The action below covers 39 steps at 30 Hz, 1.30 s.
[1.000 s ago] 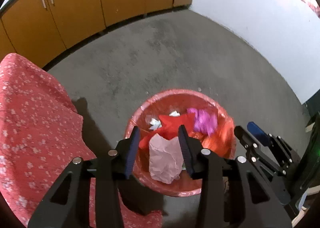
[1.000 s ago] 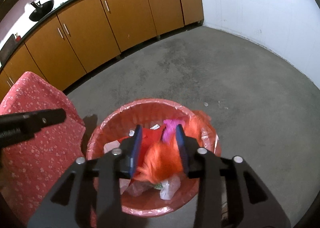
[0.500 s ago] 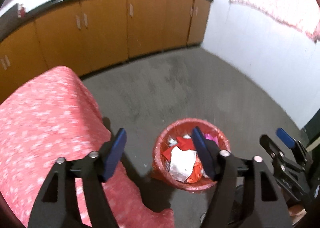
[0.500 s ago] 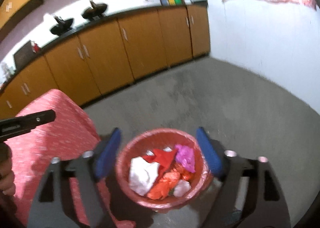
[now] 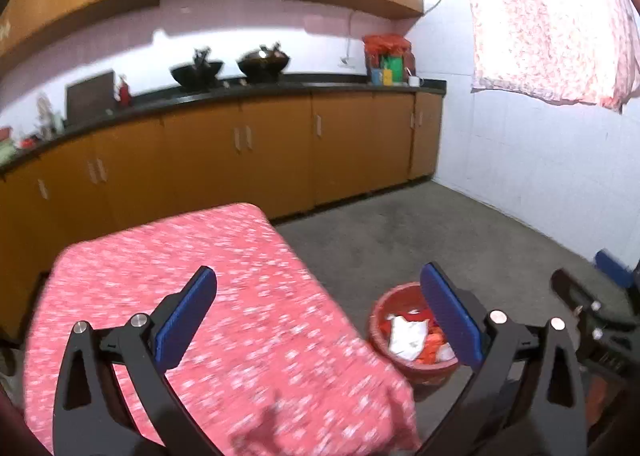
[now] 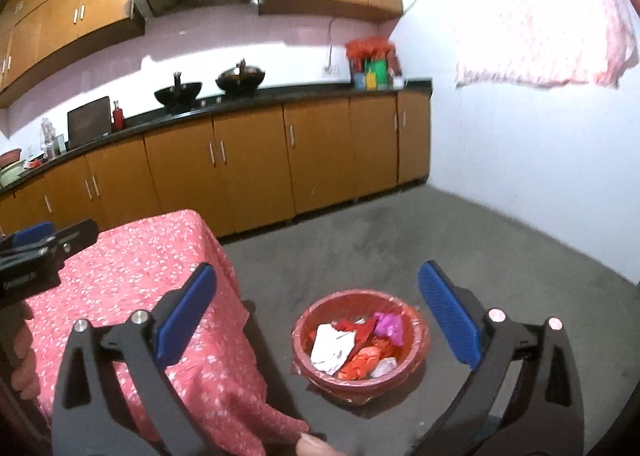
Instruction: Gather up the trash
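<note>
A red basin lined with red plastic (image 6: 420, 340) stands on the grey floor beside the table; it also shows in the left wrist view (image 5: 378, 316). It holds crumpled trash: white paper (image 6: 332, 344), orange (image 6: 362, 360), red and purple (image 6: 388, 324) pieces. My left gripper (image 5: 318, 316) is wide open and empty, high above the table's right edge. My right gripper (image 6: 318, 316) is wide open and empty, well above and behind the basin. The left gripper shows in the right wrist view at the left edge (image 6: 36, 252), and the right one at the left view's right edge (image 5: 592, 304).
A table with a red flowered cloth (image 5: 200, 296) stands left of the basin; it also shows in the right wrist view (image 6: 140, 268). Orange cabinets (image 6: 248, 163) with a black counter line the far wall. A white wall (image 6: 540, 175) stands on the right.
Both grippers opened wide, dropped the white paper and the orange piece into the basin, then rose and pulled back. The view tilted up to the kitchen wall.
</note>
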Motion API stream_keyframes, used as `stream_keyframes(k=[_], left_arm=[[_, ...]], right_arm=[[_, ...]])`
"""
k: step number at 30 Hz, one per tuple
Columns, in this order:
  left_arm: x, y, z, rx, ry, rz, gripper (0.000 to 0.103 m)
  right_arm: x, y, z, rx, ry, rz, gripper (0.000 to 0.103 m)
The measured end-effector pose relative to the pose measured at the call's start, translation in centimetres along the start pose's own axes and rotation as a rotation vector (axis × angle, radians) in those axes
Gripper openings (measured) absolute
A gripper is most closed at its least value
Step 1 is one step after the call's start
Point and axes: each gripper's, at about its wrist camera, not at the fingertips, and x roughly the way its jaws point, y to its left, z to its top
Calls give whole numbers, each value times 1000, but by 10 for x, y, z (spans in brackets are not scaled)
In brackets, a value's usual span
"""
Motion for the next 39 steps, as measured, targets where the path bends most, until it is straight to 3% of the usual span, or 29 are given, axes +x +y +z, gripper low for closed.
stream_keyframes(k=[6, 12, 19, 39], left_arm=[[-43, 9, -21, -6, -30, 66, 101], [-69, 5, -48, -2, -29, 142, 101], [-85, 9, -69, -4, -21, 157, 101], [-96, 16, -82, -35, -21, 155, 101]], right_arm=[[-49, 11, -10, -55, -15, 0, 99], [-74, 14, -20, -42, 32, 39, 99], [-91, 21, -33, -61, 23, 17, 99], [-93, 24, -40, -57, 31, 9, 99]])
